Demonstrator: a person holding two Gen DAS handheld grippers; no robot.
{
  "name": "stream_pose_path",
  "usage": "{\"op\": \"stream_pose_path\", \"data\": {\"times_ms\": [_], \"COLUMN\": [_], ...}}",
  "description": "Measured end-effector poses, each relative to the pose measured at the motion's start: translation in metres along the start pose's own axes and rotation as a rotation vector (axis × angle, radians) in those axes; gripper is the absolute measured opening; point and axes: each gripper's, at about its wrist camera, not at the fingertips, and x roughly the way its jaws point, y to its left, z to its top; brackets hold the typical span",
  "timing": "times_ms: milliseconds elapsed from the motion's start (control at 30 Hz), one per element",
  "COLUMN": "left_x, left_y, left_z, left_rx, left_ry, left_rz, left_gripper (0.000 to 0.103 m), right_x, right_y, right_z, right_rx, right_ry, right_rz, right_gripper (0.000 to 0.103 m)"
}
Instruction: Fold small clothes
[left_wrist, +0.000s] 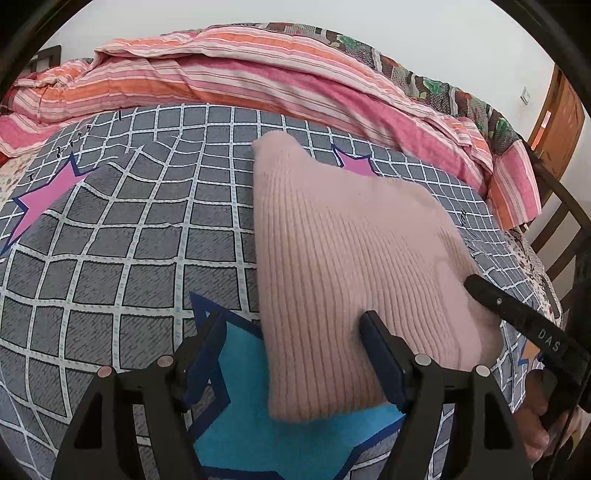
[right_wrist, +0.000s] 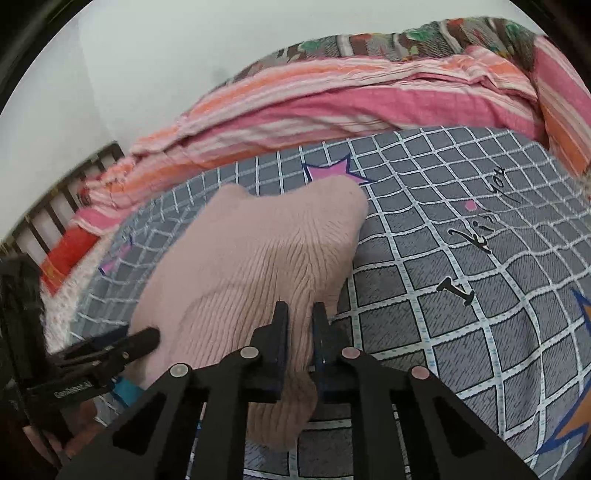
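A bed carries everything here, covered by a grey bedsheet with a white grid pattern (left_wrist: 110, 266) (right_wrist: 461, 332). Printed on it are pink stars, 1 blue star (left_wrist: 258, 435), part of an orange star at the edge of the right wrist view, and some black handwriting-style letters. A pale pink ribbed knitted garment (left_wrist: 351, 277) (right_wrist: 251, 258) lies on the sheet, partly over the blue star. Behind it, a rumpled blanket with pink, orange and white stripes (left_wrist: 258, 74) (right_wrist: 351, 103) lies along the far side of the bed.
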Motion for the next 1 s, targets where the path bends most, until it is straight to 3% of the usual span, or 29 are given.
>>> {"op": "stream_pose_path", "data": {"times_ms": [333, 567, 667, 833, 1000], "left_x": [-0.008, -0.042, -0.064, -0.105, -0.140], "left_y": [-0.009, -0.024, -0.034, -0.050, -0.057], "left_z": [0.002, -0.004, -0.008, -0.011, -0.009], "left_rx": [0.016, 0.048, 0.061, 0.085, 0.094], "left_ry": [0.023, 0.013, -0.004, -0.062, -0.103], "left_rz": [0.041, 0.083, 0.092, 0.134, 0.166], "left_gripper": [0.074, 0.072, 0.072, 0.072, 0.081], "right_x": [-0.017, -0.059, -0.084, -0.128, -0.157], "right_y": [0.009, 0.010, 0.016, 0.025, 0.031], "right_z": [-0.002, -0.005, -0.005, -0.003, -0.003], "right_rx": [-0.042, -0.053, -0.066, -0.079, -0.079], "right_ry": [0.037, 0.031, 0.007, -0.038, -0.040], "right_rz": [-0.106, -0.170, -0.215, -0.232, -0.263], "right_gripper": [0.016, 0.037, 0.051, 0.064, 0.068]}}
